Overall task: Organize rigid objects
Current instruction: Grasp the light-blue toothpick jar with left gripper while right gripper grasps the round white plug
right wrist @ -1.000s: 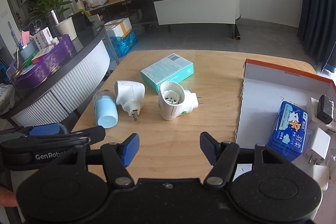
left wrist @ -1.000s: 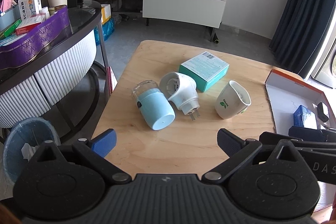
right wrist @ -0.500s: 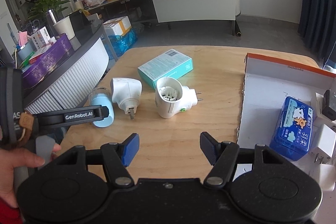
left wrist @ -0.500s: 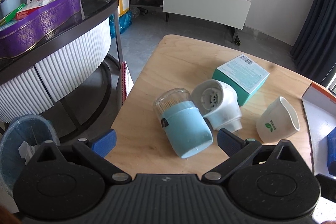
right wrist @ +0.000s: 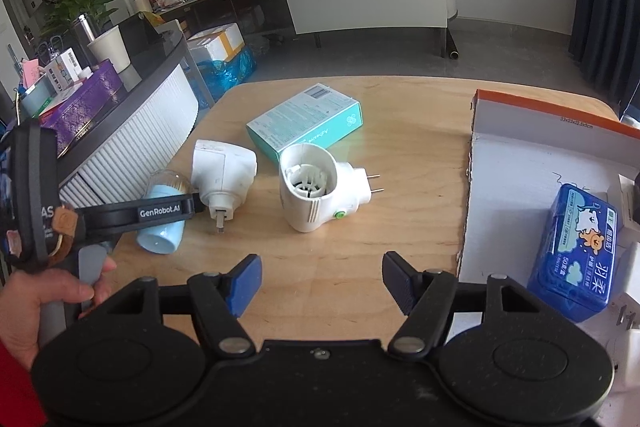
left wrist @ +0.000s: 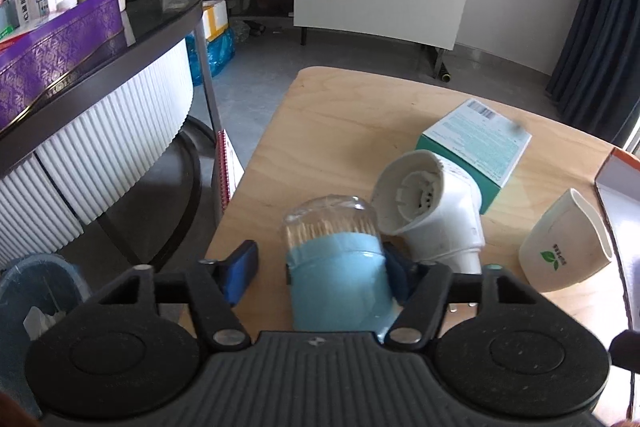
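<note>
A light-blue toothpick jar [left wrist: 340, 283] with a clear cap lies on its side on the wooden table [left wrist: 344, 131]. My left gripper [left wrist: 320, 263] straddles the jar and its jaws are closing. The right pad [left wrist: 396, 271] touches the jar; the left pad [left wrist: 240, 267] stands a little off it. From the right wrist, that jar [right wrist: 160, 227] shows under the left gripper's finger [right wrist: 160, 213]. My right gripper [right wrist: 322, 267] hovers over bare table, jaws opening, nothing between them. Two white plug-in devices [right wrist: 222, 175] [right wrist: 312, 191] and a teal box [right wrist: 304, 119] lie ahead.
An orange-rimmed white box [right wrist: 520, 163] at the table's right holds a blue tissue pack [right wrist: 572, 247] and white adapters. A curved counter [left wrist: 100, 131] with a purple tin stands left of the table, with a bin [left wrist: 36, 291] below. A hand [right wrist: 44, 299] holds the left gripper's handle.
My left gripper moved forward and down over the blue jar, and its jaws narrowed from wide open to around the jar. The right gripper crept slightly forward.
</note>
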Tool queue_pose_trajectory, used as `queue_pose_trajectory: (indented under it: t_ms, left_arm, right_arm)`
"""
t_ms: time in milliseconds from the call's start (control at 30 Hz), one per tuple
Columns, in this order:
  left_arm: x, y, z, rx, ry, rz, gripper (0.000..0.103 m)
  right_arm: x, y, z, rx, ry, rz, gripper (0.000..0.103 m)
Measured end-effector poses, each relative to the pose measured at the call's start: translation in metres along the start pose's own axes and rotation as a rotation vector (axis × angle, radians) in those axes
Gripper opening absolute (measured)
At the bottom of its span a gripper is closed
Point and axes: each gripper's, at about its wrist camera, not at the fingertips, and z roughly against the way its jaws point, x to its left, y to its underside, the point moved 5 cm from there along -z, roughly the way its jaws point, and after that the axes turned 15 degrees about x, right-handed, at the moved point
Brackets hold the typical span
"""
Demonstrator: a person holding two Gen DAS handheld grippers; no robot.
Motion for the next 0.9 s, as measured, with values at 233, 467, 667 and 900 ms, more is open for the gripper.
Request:
queue_pose_trajectory:
  t_ms: [233, 467, 667, 900]
  left_arm:
    - [-0.006, 0.015, 0.01, 0.012, 0.076, -0.024, 0.047]
    - [-0.006, 0.027, 0.015, 0.011, 0.108, -0.031, 0.047]
    - [-0.01, 0.026, 0.016, 0.0, 0.108, -0.049, 0.047]
    - [-0.015, 0.025, 0.023, -0.011, 0.137, -0.049, 0.047]
  right_arm:
    - [0.005, -0.028, -0.021, -0.026, -0.02, -0.018, 0.084]
    - [-0.001, -0.052, -0.051, -0.01, 0.034, 0.022, 0.092]
    - [0.004, -0.056, -0.075, 0.013, 0.054, 0.101, 0.083]
    - [0.005, -0.047, -0.059, -0.018, 0.049, 0.079, 0.083]
